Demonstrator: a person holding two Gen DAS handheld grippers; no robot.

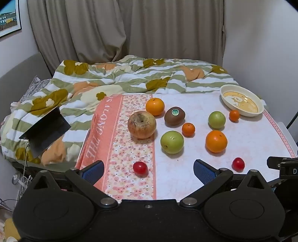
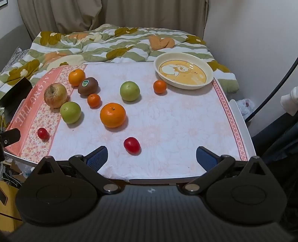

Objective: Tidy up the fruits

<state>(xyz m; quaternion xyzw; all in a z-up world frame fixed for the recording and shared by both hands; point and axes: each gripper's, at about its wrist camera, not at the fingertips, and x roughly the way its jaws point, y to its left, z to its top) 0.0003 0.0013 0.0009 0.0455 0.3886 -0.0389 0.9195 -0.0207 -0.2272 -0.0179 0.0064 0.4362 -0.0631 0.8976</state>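
Both grippers hover over the near edge of the table, jaws spread wide and empty.

Left gripper: its blue pads flank a red cherry tomato on the floral strip of the tablecloth. Only the left wrist view shows the open laptop on the quilt and the framed picture on the wall.

Right gripper: a second cherry tomato lies just ahead of its left pad. Only the right wrist view shows the full bear-print dish, empty, at the far right corner, with a small mandarin just beside it.

Both views show the brownish apple, kiwi, two oranges, two green apples and another mandarin, all loose on the cloth.
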